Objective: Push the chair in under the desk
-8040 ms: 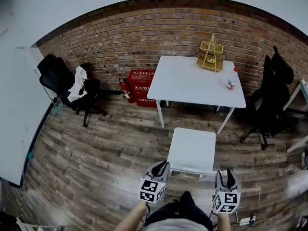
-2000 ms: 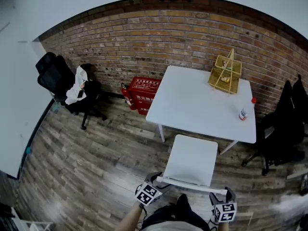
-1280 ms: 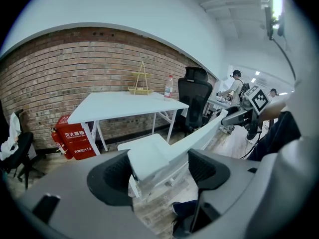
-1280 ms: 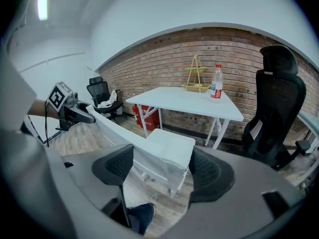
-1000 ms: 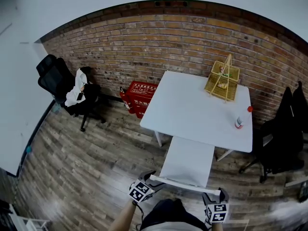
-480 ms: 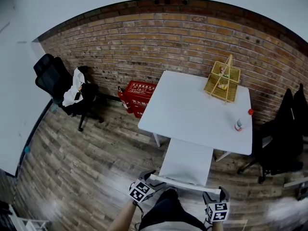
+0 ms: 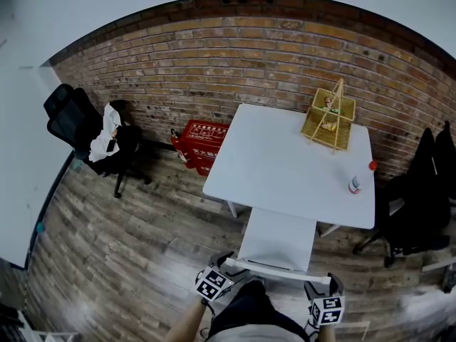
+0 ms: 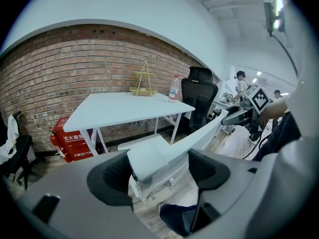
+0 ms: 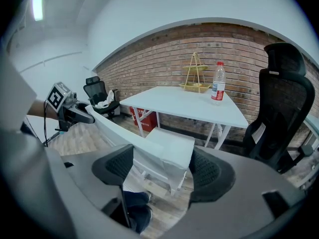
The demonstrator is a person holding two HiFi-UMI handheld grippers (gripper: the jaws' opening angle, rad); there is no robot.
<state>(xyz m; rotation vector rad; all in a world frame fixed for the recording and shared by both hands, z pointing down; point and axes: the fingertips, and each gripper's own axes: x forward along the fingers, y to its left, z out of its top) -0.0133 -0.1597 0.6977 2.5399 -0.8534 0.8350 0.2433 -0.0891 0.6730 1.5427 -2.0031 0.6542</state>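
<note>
At the chair's backrest, the left hand-held gripper point(image 8: 159, 176) and right hand-held gripper point(image 9: 162, 171) each pinch one end. The chair point(image 7: 278, 237) has its seat front under the desk's point(image 7: 285, 162) near edge, so even, straight pressure should keep it square. A wire rack point(image 7: 329, 120) sits at the far right corner and a bottle point(image 7: 354, 184) by the right edge. Beyond are the wood floor point(image 7: 128, 241) and brick wall point(image 7: 214, 55).

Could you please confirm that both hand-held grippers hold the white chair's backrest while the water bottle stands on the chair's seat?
Not quite: the head view shows the water bottle standing on the white desk, not on the seat. The left hand-held gripper and the right hand-held gripper do hold the backrest.
</note>
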